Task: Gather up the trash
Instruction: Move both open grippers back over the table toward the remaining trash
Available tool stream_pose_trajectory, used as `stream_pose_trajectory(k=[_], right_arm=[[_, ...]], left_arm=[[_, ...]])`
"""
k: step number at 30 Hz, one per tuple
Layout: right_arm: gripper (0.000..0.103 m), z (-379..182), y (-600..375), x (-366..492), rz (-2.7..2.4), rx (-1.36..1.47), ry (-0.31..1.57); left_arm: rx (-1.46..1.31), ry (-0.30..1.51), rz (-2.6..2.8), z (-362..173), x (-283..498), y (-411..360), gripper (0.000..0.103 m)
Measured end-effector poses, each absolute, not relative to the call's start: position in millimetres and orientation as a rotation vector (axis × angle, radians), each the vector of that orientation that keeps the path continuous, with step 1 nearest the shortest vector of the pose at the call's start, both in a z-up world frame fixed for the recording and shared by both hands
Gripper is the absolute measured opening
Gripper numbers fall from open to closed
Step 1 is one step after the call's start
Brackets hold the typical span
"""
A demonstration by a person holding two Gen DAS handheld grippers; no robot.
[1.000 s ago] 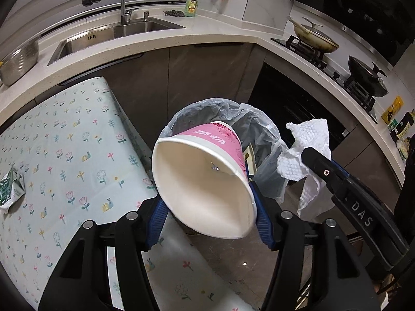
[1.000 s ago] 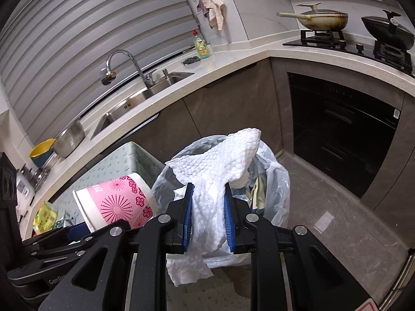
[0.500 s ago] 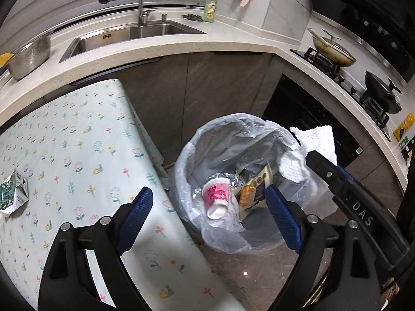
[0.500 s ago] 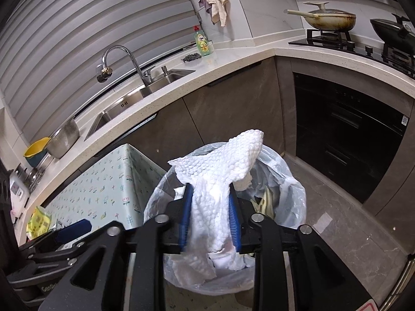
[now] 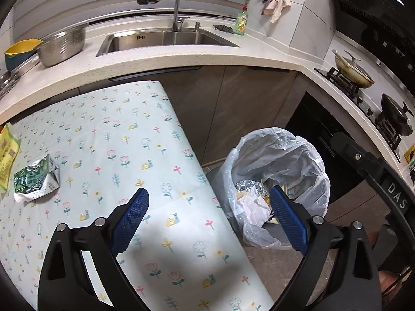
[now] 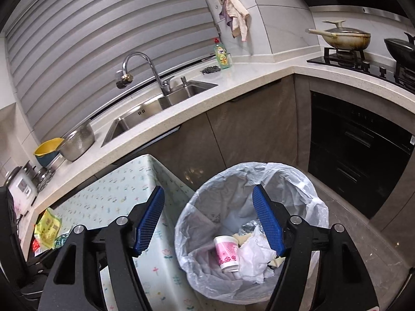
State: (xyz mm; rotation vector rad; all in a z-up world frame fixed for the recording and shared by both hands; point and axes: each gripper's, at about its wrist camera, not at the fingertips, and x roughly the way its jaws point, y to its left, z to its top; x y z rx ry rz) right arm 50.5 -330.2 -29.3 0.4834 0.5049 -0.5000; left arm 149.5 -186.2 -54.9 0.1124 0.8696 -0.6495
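Trash sits in the lined bin (image 6: 315,207) on the floor beside the table (image 5: 145,155): a pink-and-white paper cup (image 6: 227,252) lies on its side at the bottom, and a crumpled white paper towel (image 6: 255,255) rests right against it, with foil and yellow wrappers behind. And look at the right tongs (image 6: 208,221), poised above that bin, jaws opening with nothing between the blue pads, only the bag's mouth seen through the gap. Over on the other side, the left tongs (image 5: 208,221) are opening too, spread wide and empty, one blue finger over the flowered tablecloth, the other over the bin's rim. More trash waits on the table: a crushed green carton (image 5: 36,178) lies near the left edge, and a yellow packet (image 5: 6,155) sits just beyond it, partly cut off by the picture's border. Behind it all, the kitchen counter carries a steel sink (image 5: 166,40), a metal colander (image 5: 63,45) and a green soap bottle (image 5: 241,23).
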Motion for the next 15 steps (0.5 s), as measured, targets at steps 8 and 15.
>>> stream_pose_trajectory(k=[8,15], right_arm=[[0.070,-11,-291,51,-0.447,0.454,0.492],[0.071,-5,-246,61,-0.368,0.424,0.514]], left_arm=[[0.087,0.849,-0.595,-46,146,-145,0.090],[0.033,0.858,-0.534,-41,149,-92,0.091]])
